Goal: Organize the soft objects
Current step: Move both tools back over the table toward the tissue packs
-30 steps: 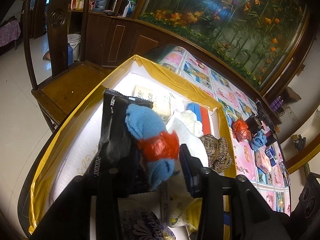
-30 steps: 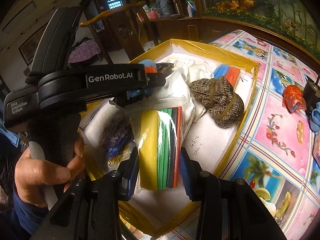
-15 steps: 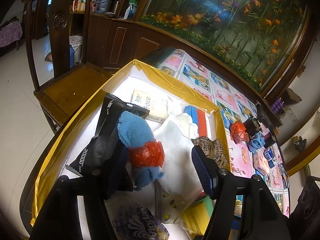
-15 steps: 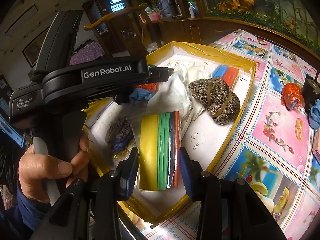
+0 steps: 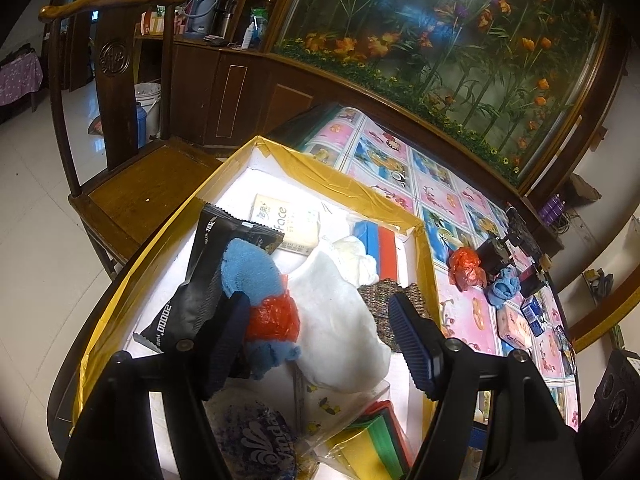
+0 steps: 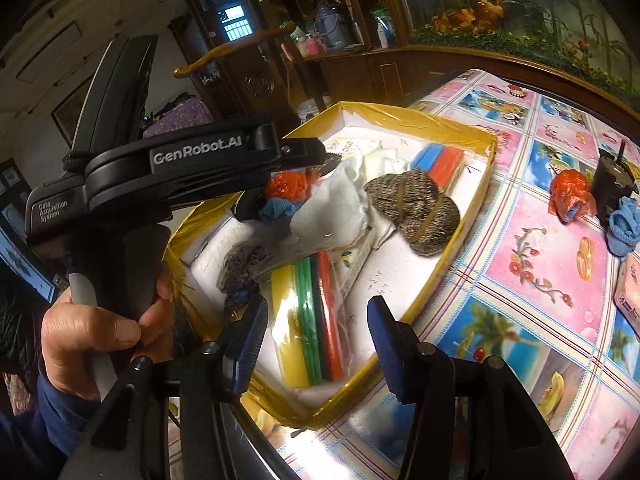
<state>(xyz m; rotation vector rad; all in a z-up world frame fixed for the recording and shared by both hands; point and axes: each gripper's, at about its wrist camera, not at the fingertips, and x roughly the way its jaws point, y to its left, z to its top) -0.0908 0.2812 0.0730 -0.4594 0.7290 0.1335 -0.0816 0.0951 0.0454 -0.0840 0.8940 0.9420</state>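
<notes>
Nearest the right gripper (image 6: 314,338), whose jaws have just been opening and now stand released, the clear bag of stacked yellow, green, black and red foam sheets (image 6: 310,320) lies between the pads but untouched, resting in the near corner of the white foam box with yellow taped rim (image 6: 460,240). It looks light and springy, its plastic wrap slippery; pinching across the stack's flat faces would hold better than taking the loose film.

The left gripper (image 5: 316,340) has likewise just been opening and is released. The blue towel bundle wrapped in red plastic (image 5: 260,280) lies in the box against its left pad, leaning on a black crinkled packet (image 5: 200,280). The bundle is soft and compressible, and the red band at its waist seems the firmest place to grip.

Beyond sit a puffy white pad (image 5: 336,320), a brown knitted cap with rubber bands (image 6: 412,208), and blue and orange blocks (image 5: 378,248). What lies under the white pad is hidden, and the far table clutter is probably too small to identify.
</notes>
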